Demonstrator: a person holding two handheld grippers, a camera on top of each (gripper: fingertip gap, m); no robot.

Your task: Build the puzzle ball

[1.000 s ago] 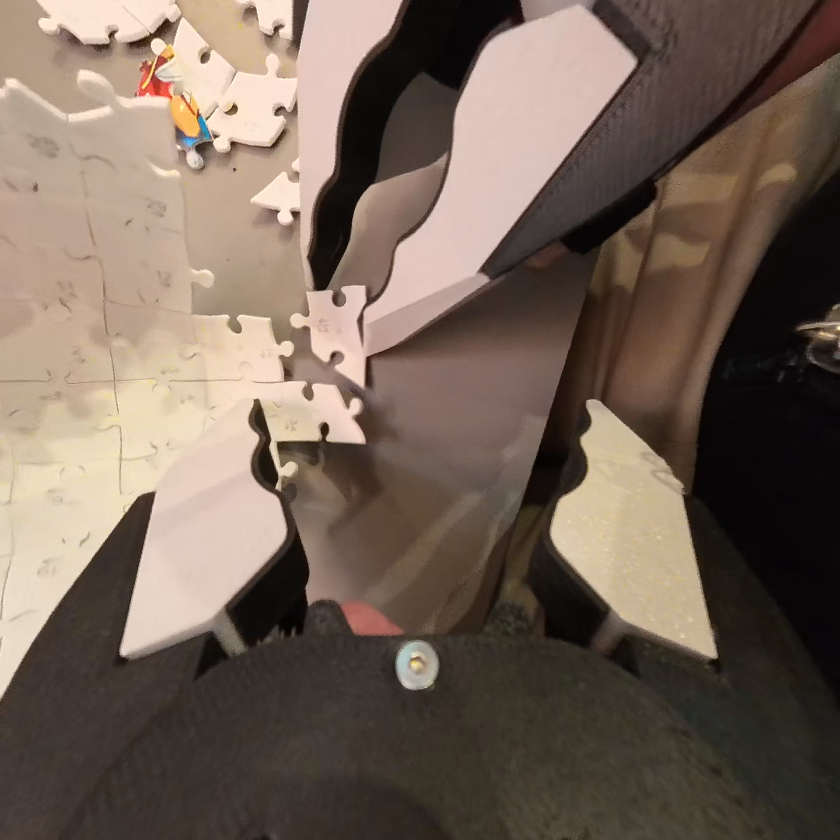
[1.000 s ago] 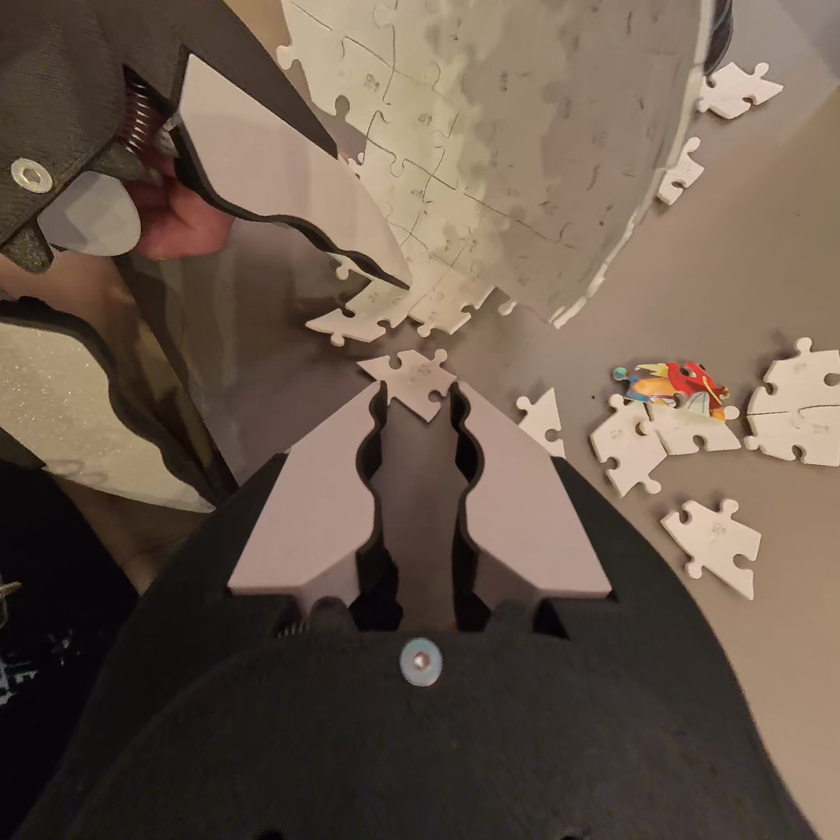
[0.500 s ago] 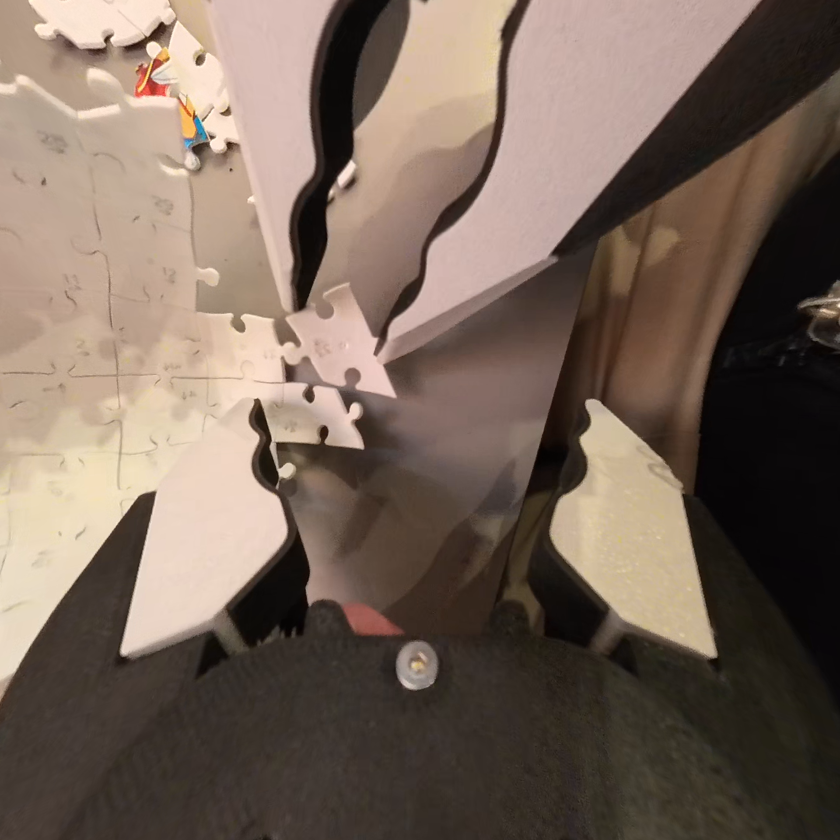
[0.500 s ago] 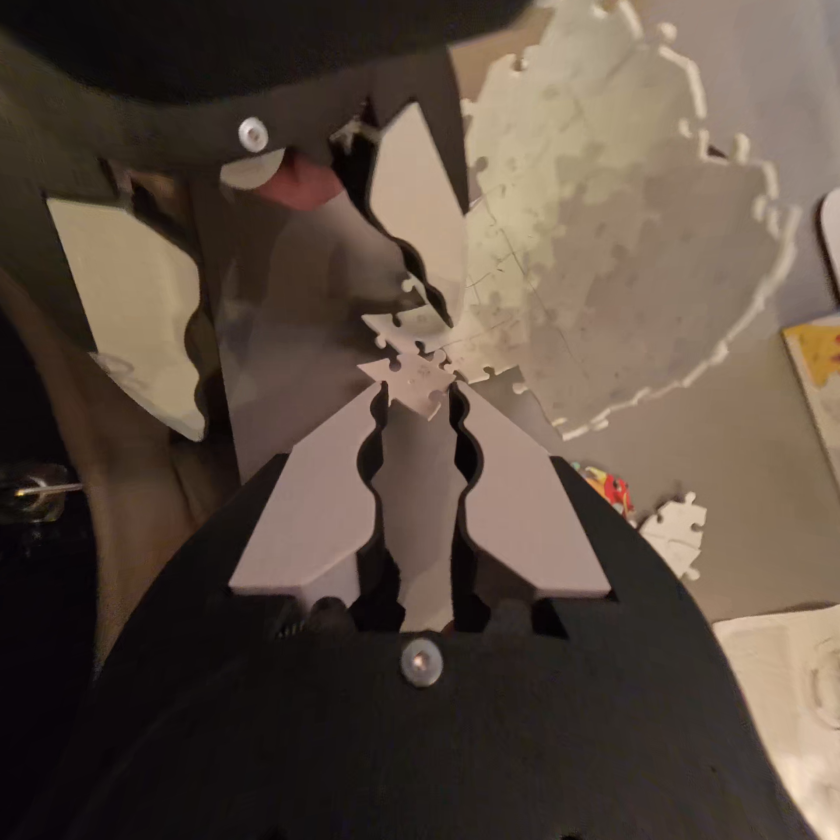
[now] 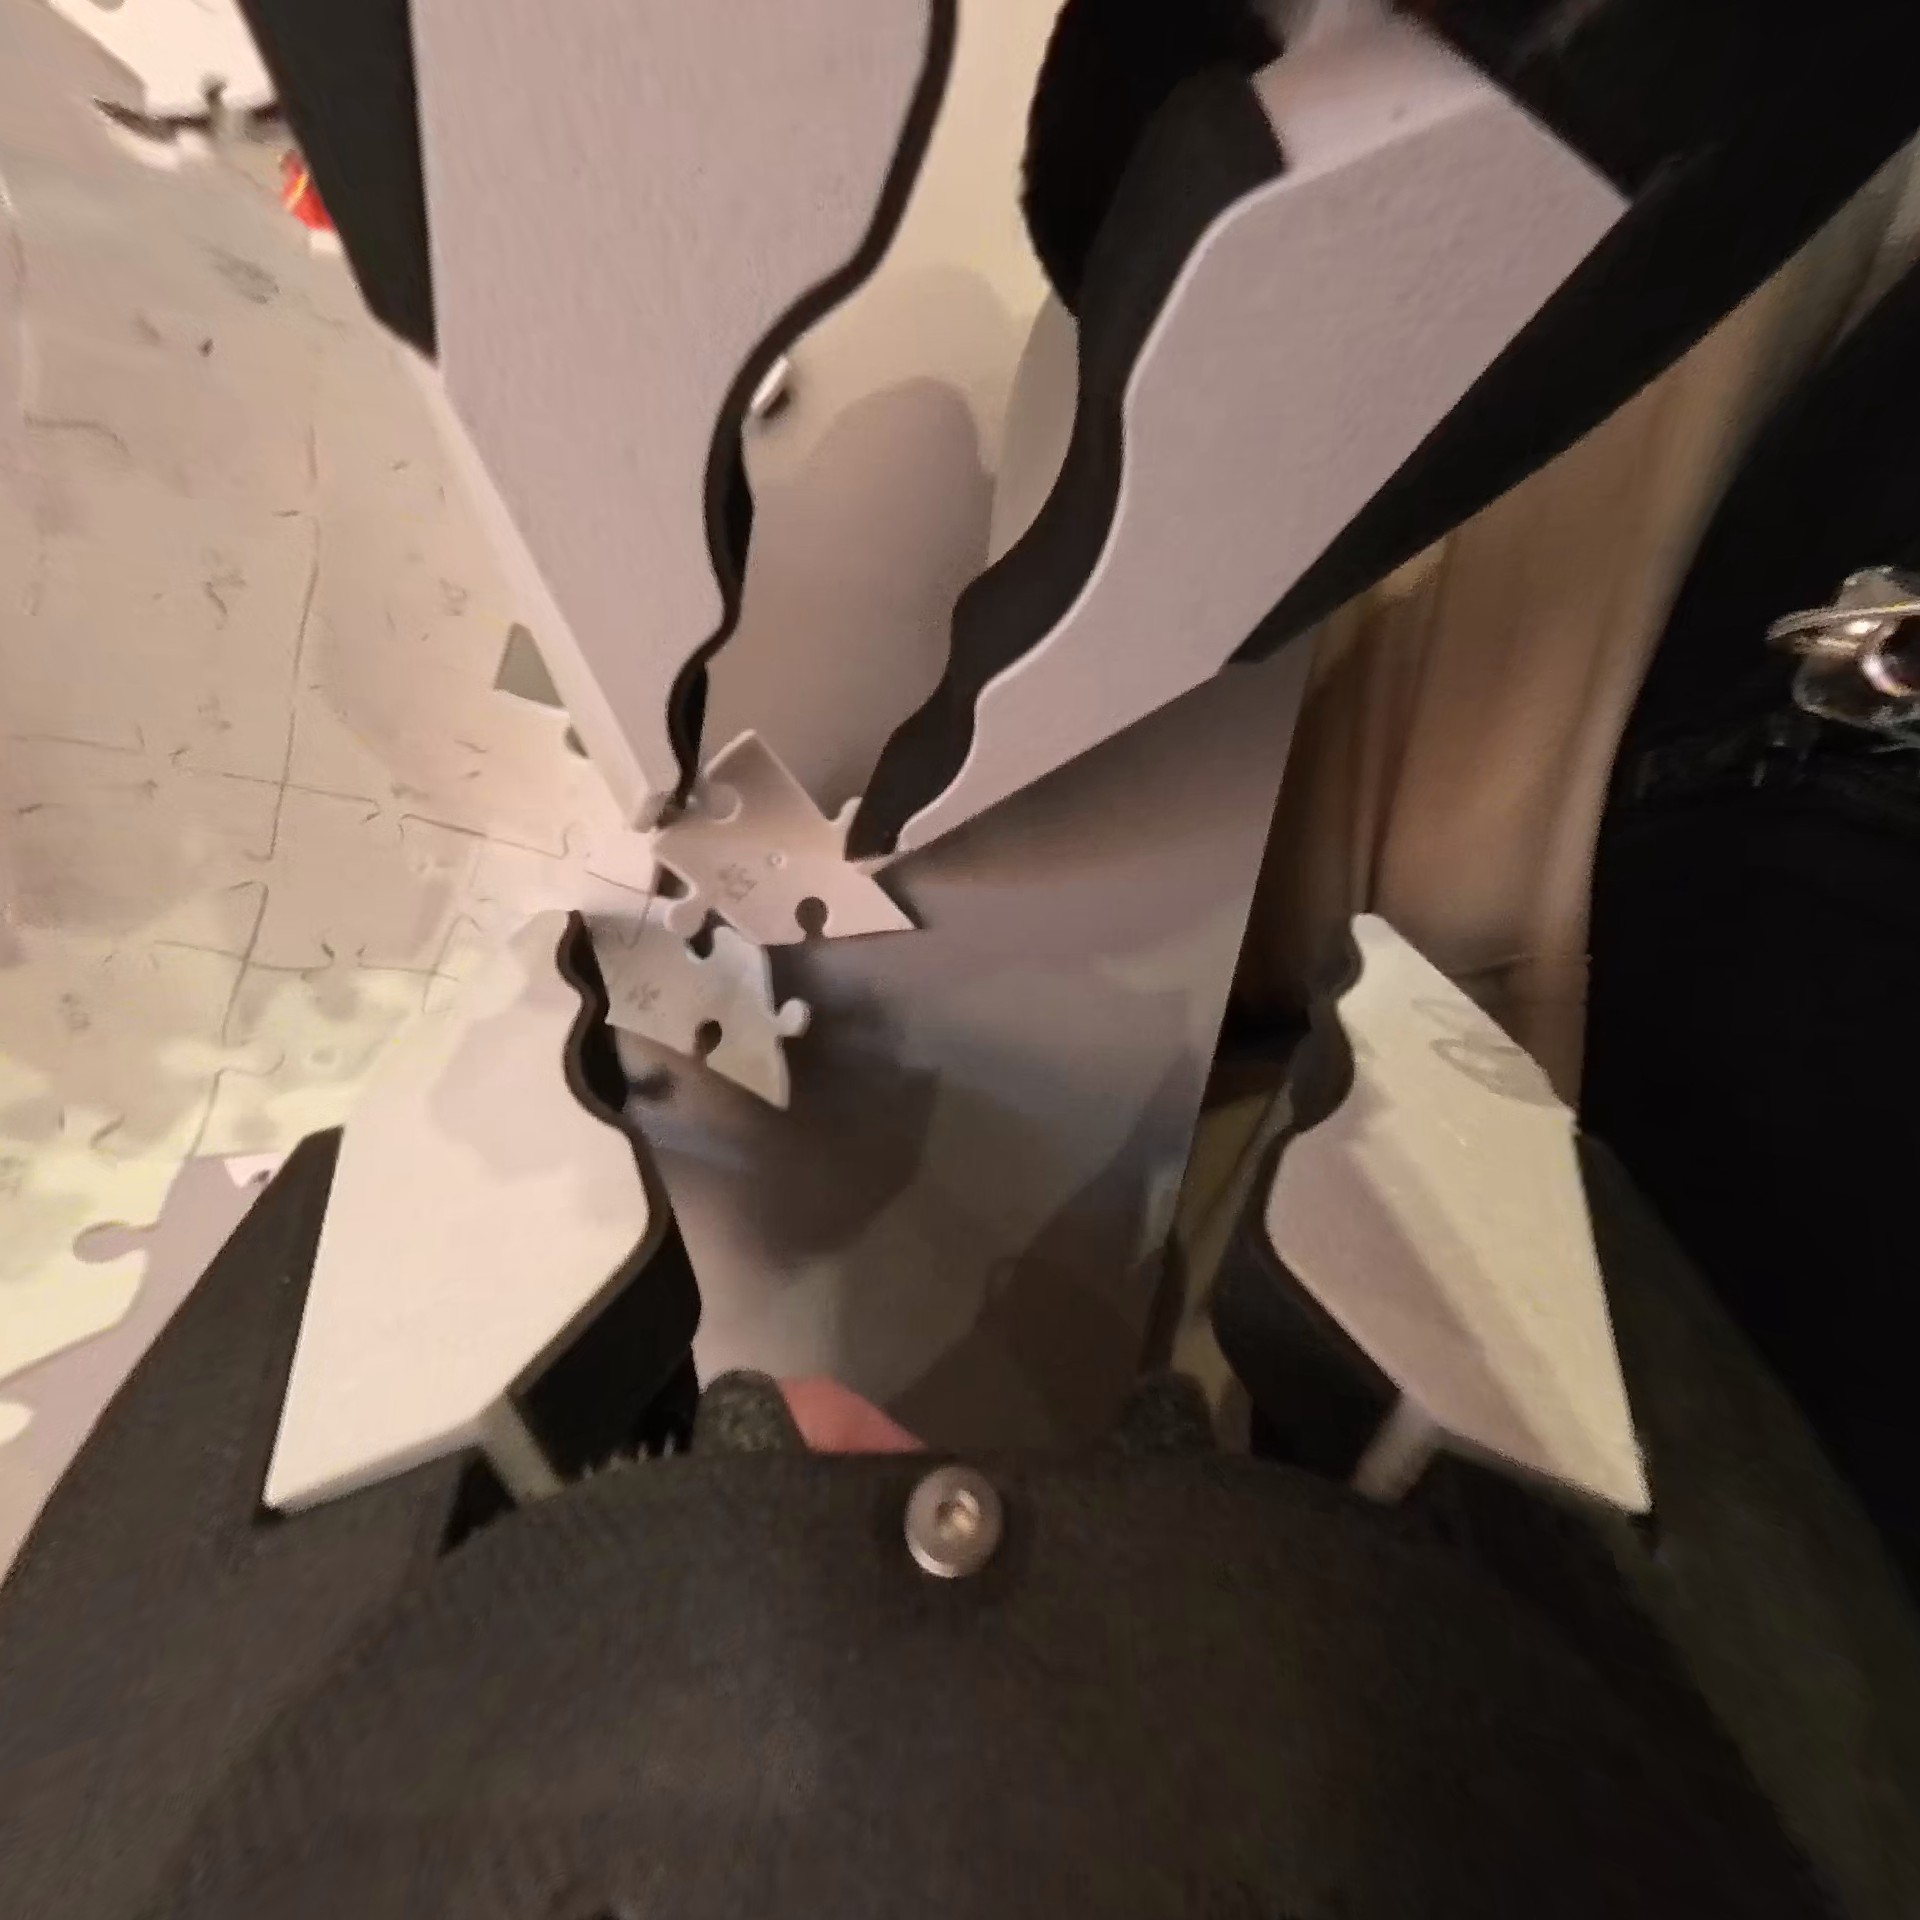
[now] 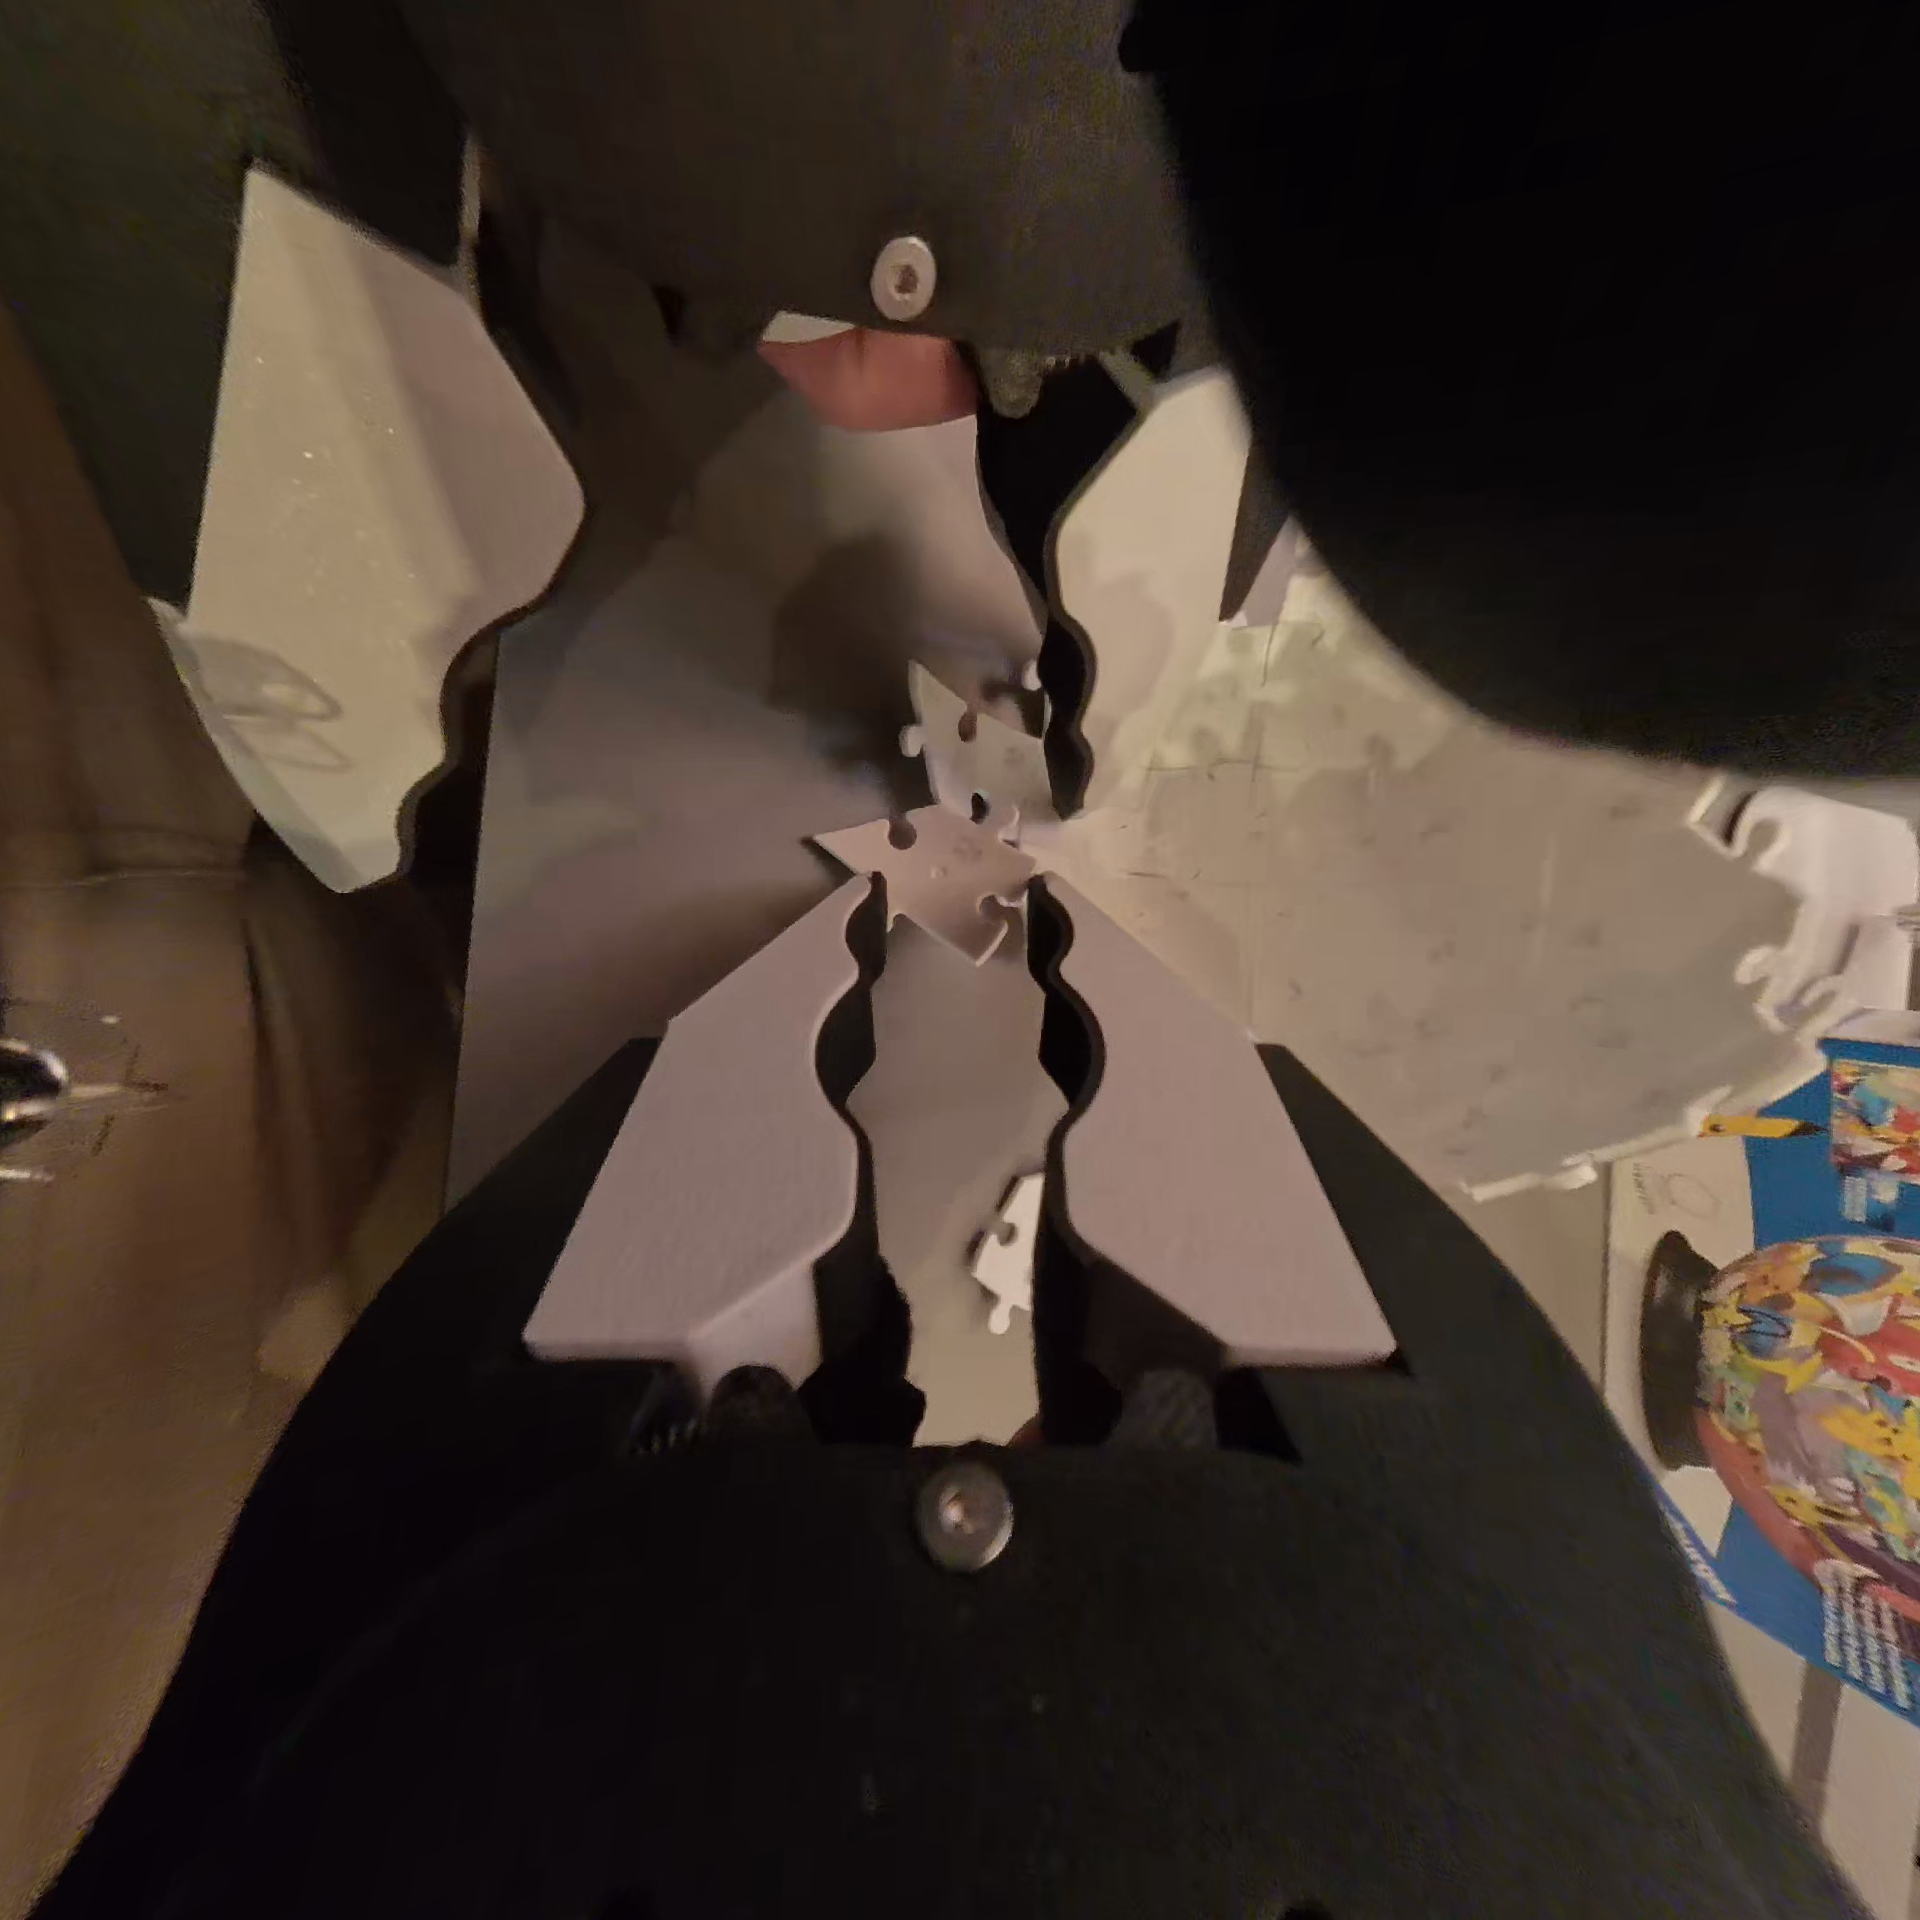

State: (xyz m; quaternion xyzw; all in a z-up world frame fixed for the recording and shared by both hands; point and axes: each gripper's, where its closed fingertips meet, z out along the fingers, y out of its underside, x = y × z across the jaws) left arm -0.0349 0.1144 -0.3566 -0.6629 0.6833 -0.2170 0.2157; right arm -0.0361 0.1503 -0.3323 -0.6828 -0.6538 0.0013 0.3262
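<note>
Now right claw (image 6: 954, 883) pinching puzzle piece (image 6: 951, 868) against ball shell (image 6: 1351, 935), left claw (image 5: 956, 997) spread wide.

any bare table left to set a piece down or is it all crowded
Bare grey table shows between the open left gripper fingers, below the held piece. Crowded where the right gripper presses that piece against the puzzle shell; the box fills the right edge.

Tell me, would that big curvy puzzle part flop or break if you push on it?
The curved puzzle shell probably stays stiff, since it keeps its bowl shape. It looks thin, so likely light. A hard push from the right gripper, shut on a piece, might pop seams apart.
</note>
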